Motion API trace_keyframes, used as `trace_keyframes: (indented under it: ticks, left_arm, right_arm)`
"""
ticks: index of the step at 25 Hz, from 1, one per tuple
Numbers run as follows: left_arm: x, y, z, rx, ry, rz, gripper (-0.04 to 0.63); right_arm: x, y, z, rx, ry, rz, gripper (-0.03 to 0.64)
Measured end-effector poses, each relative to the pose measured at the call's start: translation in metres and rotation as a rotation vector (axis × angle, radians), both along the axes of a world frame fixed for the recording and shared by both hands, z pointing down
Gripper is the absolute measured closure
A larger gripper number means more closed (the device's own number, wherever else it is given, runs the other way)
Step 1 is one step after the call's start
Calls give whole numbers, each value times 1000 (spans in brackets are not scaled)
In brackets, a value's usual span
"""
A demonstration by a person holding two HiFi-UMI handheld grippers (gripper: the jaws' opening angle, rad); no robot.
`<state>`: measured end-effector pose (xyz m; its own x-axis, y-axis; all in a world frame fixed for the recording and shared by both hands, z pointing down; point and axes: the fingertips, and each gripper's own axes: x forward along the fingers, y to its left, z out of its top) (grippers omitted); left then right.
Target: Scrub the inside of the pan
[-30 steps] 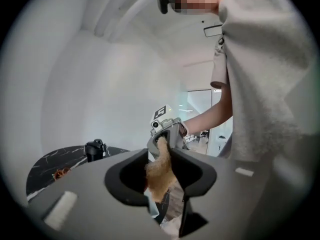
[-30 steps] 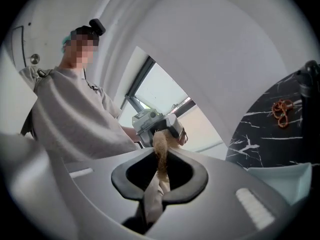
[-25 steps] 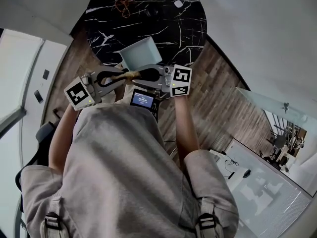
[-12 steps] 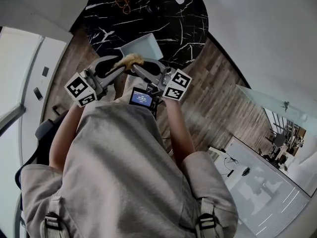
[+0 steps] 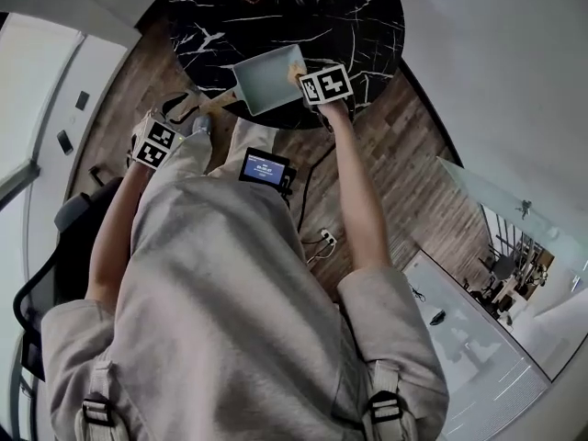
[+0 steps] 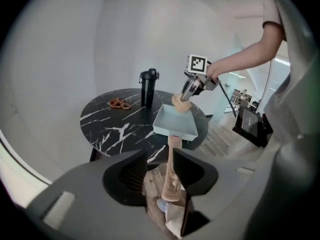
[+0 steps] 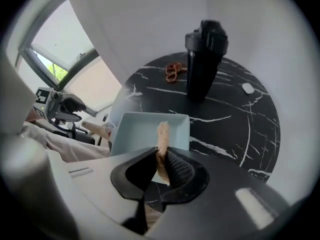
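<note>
The left gripper (image 6: 160,159), jaws just opened and apart, straddles the wooden handle (image 6: 173,156) without clamping it. The square pan (image 5: 262,79) sits at the near edge of the marble table (image 5: 349,26). Stiff and probably light, it may slide, so the handle is the place to steady it. At its far right corner, the right gripper (image 7: 161,156), jaws just eased slightly, pinches a soft scrubber (image 7: 163,133).

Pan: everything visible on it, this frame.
The pan is square, shallow, pale blue-grey, with a straight wooden-looking handle. It sits flat near the edge of the black marbled table, handle jutting off toward the person. The handle lies between the jaws of the left gripper, which have just been opening and stand apart. The right gripper holds a tan scrubber at its far corner; contact unclear.
</note>
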<state>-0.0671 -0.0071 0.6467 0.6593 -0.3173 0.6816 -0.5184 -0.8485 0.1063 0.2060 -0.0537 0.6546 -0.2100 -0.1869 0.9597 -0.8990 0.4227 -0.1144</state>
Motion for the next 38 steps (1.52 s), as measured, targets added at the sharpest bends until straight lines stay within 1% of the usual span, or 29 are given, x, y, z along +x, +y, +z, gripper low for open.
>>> trace_keyframes:
  ticks: [2, 4, 7, 9, 11, 14, 17, 19, 21, 23, 25, 27, 29, 30, 31, 33, 38]
  left_arm:
    - [1, 9, 16, -11, -29, 28, 437]
    - [4, 19, 29, -13, -54, 73, 438]
    - [8, 26, 35, -6, -68, 106, 463]
    - [8, 24, 34, 6, -68, 108, 464]
    - [8, 24, 33, 23, -85, 121, 463]
    - [10, 26, 32, 37, -109, 137, 461]
    - [11, 27, 33, 40, -116, 136, 459]
    - [11, 26, 32, 39, -118, 137, 457]
    - [12, 27, 32, 36, -115, 142, 457]
    - [11, 26, 31, 38, -113, 142, 457]
    - [10, 25, 29, 42, -110, 138, 457]
    - [10, 25, 28, 44, -112, 141, 457]
    - [8, 26, 28, 43, -119, 148, 457]
    - [7, 27, 29, 40, -123, 151, 457]
    - [7, 28, 30, 38, -126, 154, 457]
    - [6, 28, 33, 33, -127, 154, 459]
    - [9, 29, 33, 39, -148, 179, 459]
  right_arm:
    - [4, -1, 22, -89, 65, -30, 566]
    - [9, -3, 42, -150, 118, -51, 566]
    - [15, -7, 64, -191, 143, -63, 568]
    - [16, -8, 73, -204, 149, -70, 569]
    - [11, -7, 81, -207, 148, -82, 569]
    - [3, -4, 90, -190, 169, -99, 570]
    - [0, -4, 93, -169, 192, -109, 569]
    - [-6, -6, 86, -148, 150, -127, 565]
    - [-15, -9, 71, -102, 67, -144, 553]
    - [-20, -11, 55, -34, 21, -167, 514]
    - [-19, -11, 44, 43, 31, -236, 477]
    - [-19, -7, 37, 115, 62, -339, 474]
    - [-25, -3, 32, 169, 78, -425, 447]
    - [-29, -1, 30, 186, 78, -453, 465]
    - [-34, 1, 31, 193, 74, -476, 480]
    - [-40, 4, 40, 168, 77, -505, 480]
    - [-27, 12, 74, 10, 126, -487, 486]
